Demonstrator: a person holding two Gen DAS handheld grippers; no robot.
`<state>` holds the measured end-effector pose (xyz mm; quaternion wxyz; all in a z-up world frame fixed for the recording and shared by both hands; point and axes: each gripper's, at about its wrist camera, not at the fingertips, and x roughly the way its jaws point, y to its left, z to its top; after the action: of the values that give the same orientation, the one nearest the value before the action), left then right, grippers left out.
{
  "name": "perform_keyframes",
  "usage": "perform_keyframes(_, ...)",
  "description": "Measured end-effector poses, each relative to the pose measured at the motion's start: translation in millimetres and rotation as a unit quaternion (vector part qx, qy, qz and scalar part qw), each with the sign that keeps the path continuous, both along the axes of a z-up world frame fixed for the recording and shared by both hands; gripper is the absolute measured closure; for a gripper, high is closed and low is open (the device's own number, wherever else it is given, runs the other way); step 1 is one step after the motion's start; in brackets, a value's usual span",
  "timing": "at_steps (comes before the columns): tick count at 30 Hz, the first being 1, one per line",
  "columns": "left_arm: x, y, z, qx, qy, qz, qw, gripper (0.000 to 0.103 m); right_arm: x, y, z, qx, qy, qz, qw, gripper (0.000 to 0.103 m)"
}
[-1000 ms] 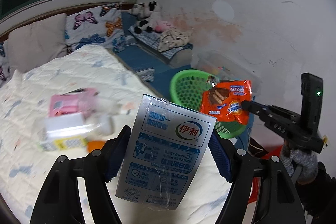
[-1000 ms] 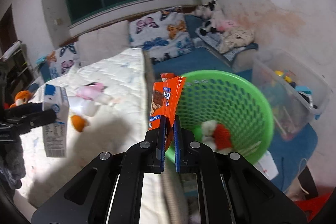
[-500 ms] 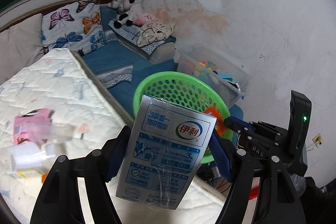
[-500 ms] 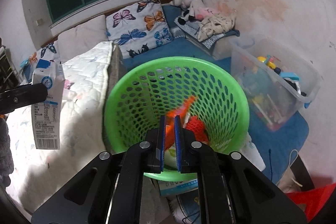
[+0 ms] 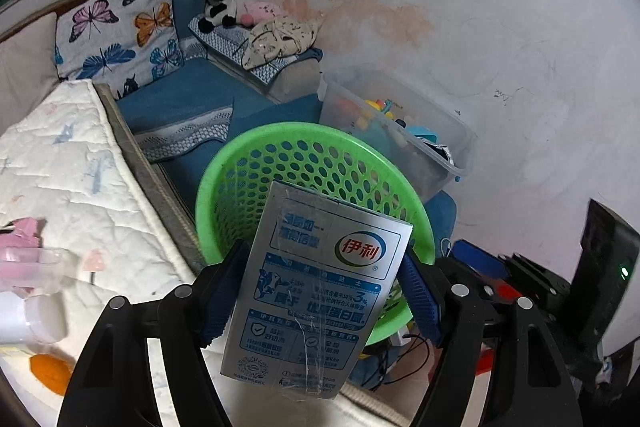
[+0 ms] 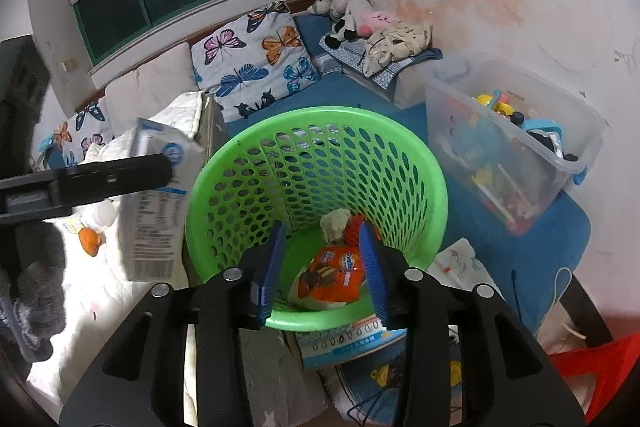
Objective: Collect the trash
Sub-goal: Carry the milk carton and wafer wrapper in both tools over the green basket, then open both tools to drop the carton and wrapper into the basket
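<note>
My left gripper [image 5: 320,291] is shut on a silver-blue milk carton [image 5: 316,291], held upright at the near rim of the green mesh basket [image 5: 256,155]. In the right wrist view the carton [image 6: 156,195] hangs just left of the basket [image 6: 400,147]. My right gripper [image 6: 324,267] is open over the basket's mouth. An orange snack wrapper [image 6: 332,279] lies loose on the basket floor beside a crumpled wad [image 6: 336,223] and a red mesh piece.
The mattress [image 5: 68,179] at left carries a pink packet [image 5: 24,231], a clear bottle [image 5: 28,303] and an orange piece [image 5: 48,367]. A clear bin of toys [image 6: 516,147] stands right of the basket. A red stool [image 6: 592,367] is at the lower right.
My right gripper opened and the orange wrapper dropped into the basket. My left gripper carried the milk carton from over the mattress to the basket's rim.
</note>
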<state>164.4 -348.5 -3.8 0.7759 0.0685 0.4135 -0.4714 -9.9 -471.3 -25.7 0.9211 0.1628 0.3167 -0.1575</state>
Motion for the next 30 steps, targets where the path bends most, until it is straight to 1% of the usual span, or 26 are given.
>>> perform_keyframes(2, 1.2, -6.1, -3.8, 0.003, 0.004, 0.001, 1.0, 0.032, -3.5, -0.7, -1.1, 0.002, -0.002, -0.002, 1.0, 0.057)
perform_keyframes(7, 3.7, -20.8, -11.7, 0.007, 0.011, 0.003, 0.9999, 0.032, -9.4, -3.3, -5.0, 0.008, 0.001, -0.007, 1.0, 0.055)
perform_keyframes(13, 5.5, -33.6, -15.4, -0.001, 0.02, 0.002, 0.9998, 0.032, -16.7, -6.1, -9.1, 0.009, 0.004, -0.014, 1.0, 0.052)
perform_keyframes(16, 4.8, -35.6, -15.8, -0.006, 0.024, 0.0, 0.9997, 0.03, -19.1, -5.6, -9.8, 0.008, 0.005, -0.015, 1.0, 0.05)
perform_keyframes(17, 4.4, -34.9, -15.1, -0.011, 0.026, -0.001, 0.9996, 0.027, -19.2, -4.6, -9.8, 0.007, 0.005, -0.015, 1.0, 0.049)
perform_keyframes(18, 4.3, -34.5, -14.3, -0.013, 0.026, 0.0, 0.9996, 0.026, -19.2, -4.1, -9.8, 0.007, 0.005, -0.015, 1.0, 0.049)
perform_keyframes(21, 1.8, -27.0, -12.8, -0.017, 0.023, 0.004, 0.9996, 0.026, -18.8, -1.5, -8.8, 0.006, 0.004, -0.012, 1.0, 0.047)
perform_keyframes(24, -1.8, -13.6, -10.2, -0.016, 0.009, 0.011, 0.9998, 0.026, -17.1, 3.3, -6.9, 0.006, 0.002, -0.004, 1.0, 0.044)
perform_keyframes(26, -3.3, 0.7, -7.9, -0.012, -0.006, 0.022, 0.9997, 0.026, -15.1, 7.9, -5.6, 0.004, 0.002, 0.002, 1.0, 0.04)
perform_keyframes(30, 0.5, 31.3, -5.9, -0.009, -0.015, 0.052, 0.9985, 0.027, -7.1, 19.7, -3.3, 0.003, 0.001, 0.02, 1.0, 0.039)
